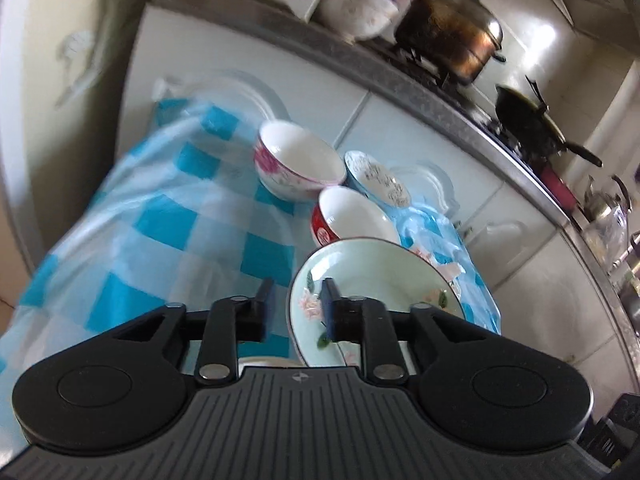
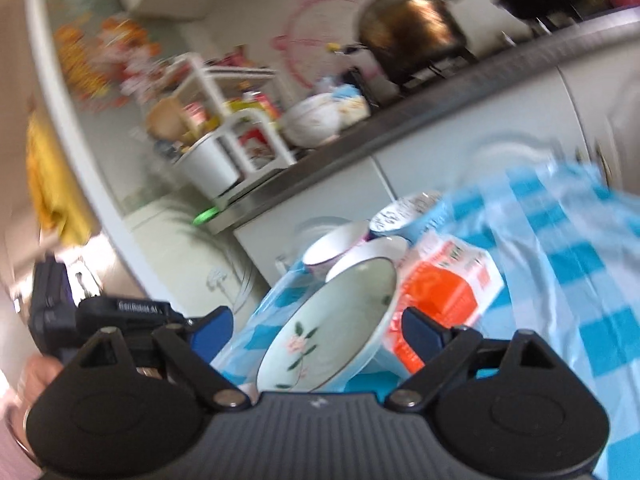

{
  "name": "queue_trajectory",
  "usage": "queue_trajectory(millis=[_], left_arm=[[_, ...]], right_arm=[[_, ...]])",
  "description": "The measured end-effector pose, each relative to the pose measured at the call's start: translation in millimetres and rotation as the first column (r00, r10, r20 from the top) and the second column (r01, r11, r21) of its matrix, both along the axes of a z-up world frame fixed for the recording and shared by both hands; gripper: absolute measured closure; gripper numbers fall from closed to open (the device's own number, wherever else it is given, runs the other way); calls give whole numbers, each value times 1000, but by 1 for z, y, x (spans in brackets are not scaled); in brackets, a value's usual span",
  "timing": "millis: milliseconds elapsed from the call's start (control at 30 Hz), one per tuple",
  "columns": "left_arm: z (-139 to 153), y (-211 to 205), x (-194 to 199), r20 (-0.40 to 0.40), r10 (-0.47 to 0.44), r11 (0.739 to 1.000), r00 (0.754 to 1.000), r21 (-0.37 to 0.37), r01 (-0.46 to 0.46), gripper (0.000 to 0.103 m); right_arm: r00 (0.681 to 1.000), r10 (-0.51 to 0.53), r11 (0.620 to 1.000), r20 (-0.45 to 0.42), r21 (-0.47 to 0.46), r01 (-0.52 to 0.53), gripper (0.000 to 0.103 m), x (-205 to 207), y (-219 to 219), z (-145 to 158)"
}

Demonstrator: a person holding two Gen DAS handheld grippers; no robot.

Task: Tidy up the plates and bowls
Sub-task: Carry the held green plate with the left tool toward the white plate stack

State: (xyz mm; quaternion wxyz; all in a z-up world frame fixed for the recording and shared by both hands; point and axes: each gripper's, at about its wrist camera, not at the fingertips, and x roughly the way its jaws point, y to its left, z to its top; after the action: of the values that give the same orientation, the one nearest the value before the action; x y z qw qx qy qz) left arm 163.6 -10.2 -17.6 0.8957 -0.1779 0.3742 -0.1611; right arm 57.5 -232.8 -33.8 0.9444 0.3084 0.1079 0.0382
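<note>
Left gripper (image 1: 298, 308) narrow gap astride green plate (image 1: 384, 268) rim (no clamp), right gripper (image 2: 318, 330) wide.

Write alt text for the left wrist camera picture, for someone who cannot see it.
A black two-finger left gripper holds its narrow jaws at the rim of a pale green flowered plate, on a blue-and-white checked tablecloth. Beyond stand a pink-flowered bowl, a red bowl and a blue bowl; behind, a counter carries a steel pot.

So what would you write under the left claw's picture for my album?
Left claw straddles the rim of a green flowered plate, with three bowls behind it on the blue checked cloth.
</note>
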Motion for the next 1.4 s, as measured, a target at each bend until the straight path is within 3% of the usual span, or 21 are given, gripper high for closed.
queue_trajectory(millis=[100,233,467,733,1000,1400], left_arm=[[-16,-7,20,-36,-9,1000,999,14,9,79],[-38,-14,34,-94,-39,999,995,6,40,79],[-57,-21,44,-108,-75,997,991,8,76,81],[-55,-25,39,-76,-84,996,994,23,86,82],[-49,-18,25,-80,-50,999,996,-18,48,85],[-21,8,-15,-44,20,1000,999,4,-20,85]], right_arm=[[1000,0,998,-6,67,0,12,9,-7,-4],[999,-14,997,-29,79,16,12,20,-10,-6],[999,12,994,-43,110,-7,16,43,-12,-12],[997,13,998,-72,65,-8,21,52,-9,-16],[997,-10,1000,-82,-17,8,20,51,3,-8],[997,20,1000,-76,5,-20,19,43,27,0]])
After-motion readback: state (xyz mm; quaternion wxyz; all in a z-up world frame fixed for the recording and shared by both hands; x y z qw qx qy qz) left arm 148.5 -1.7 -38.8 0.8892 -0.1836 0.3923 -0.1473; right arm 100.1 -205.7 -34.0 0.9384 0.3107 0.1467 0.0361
